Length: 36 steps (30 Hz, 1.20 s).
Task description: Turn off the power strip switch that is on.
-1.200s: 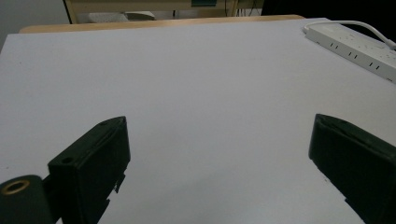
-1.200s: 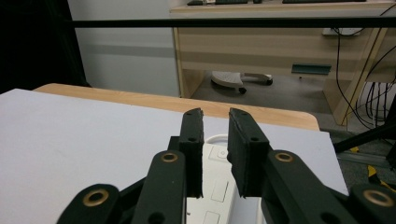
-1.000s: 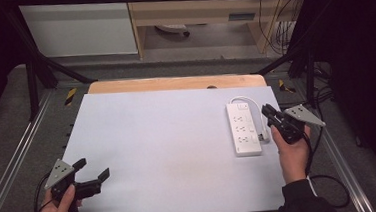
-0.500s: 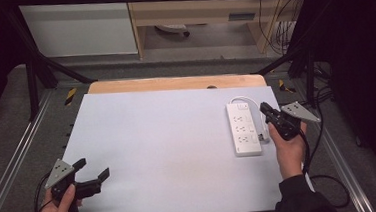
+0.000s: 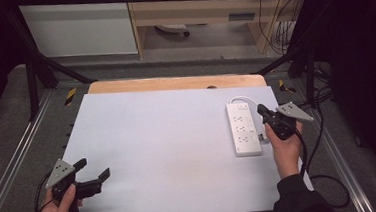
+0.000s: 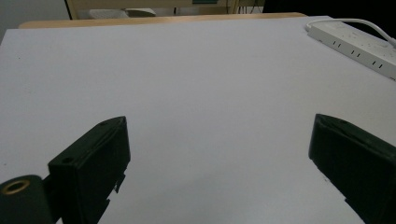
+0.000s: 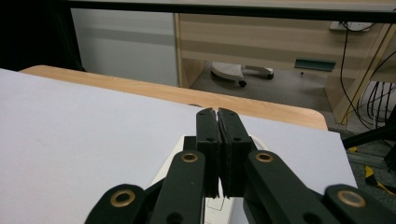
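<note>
One white power strip (image 5: 243, 128) lies flat on the right part of the desk (image 5: 169, 147), its long side running near to far, with one white cord leaving its far end and curling toward the right edge; in the left claw view the same strip (image 6: 355, 43) shows at the far right corner of the pale sheet; the right claw (image 5: 263, 111) is held by one hand (image 5: 285, 149) just beside the strip's right side, near its middle, and whether it touches the strip I cannot tell; its two jaws are pressed together with nothing between them, as the right claw view makes plain, where the right claw (image 7: 217, 116) points over the strip toward the wooden far rim of the desk; the left claw (image 5: 92, 170) is held by the other hand (image 5: 58, 210) at the near left corner of the desk, well apart from the strip, its two jaws spread wide over bare surface and gripping nothing.
</note>
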Available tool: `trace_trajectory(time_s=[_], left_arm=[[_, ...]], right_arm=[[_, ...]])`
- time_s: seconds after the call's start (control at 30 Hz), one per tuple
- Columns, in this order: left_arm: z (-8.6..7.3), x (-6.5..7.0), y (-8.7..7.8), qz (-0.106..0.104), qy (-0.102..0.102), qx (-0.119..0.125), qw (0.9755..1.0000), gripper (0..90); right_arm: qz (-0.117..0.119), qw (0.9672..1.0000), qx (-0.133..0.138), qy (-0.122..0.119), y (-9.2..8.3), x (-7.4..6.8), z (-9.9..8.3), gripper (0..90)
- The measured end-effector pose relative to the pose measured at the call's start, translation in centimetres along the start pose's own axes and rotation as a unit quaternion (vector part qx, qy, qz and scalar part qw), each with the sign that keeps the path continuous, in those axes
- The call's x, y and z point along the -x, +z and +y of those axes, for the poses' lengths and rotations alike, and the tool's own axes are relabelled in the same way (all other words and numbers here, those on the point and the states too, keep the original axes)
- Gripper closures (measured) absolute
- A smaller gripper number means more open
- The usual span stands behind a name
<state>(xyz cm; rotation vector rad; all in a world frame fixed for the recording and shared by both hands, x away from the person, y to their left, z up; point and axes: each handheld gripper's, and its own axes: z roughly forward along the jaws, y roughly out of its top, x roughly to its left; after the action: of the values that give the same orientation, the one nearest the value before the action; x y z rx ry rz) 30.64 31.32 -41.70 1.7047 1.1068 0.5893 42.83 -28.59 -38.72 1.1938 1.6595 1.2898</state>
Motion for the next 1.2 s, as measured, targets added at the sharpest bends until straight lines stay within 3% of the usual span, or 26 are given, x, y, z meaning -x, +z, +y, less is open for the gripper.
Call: trace_trajectory(time_s=[0.27, 0.73, 1.2], left_arm=[[0.0, 0.0, 0.0, 0.000, 0.001, -0.001, 1.0000, 5.3], [0.0, 0.0, 0.0, 0.000, 0.002, 0.000, 1.0000, 5.3], [0.1, 0.1, -0.1, -0.002, 0.002, 0.001, 1.0000, 5.3]], right_arm=[[0.004, 0.9999, -0.011, 0.008, 0.4, 0.2, -0.3, 88.1], [-0.001, 0.9982, -0.055, 0.023, 2.0, 0.5, -1.7, 88.5], [-0.002, 0.9936, -0.110, 0.025, 3.0, 0.8, -3.4, 88.5]])
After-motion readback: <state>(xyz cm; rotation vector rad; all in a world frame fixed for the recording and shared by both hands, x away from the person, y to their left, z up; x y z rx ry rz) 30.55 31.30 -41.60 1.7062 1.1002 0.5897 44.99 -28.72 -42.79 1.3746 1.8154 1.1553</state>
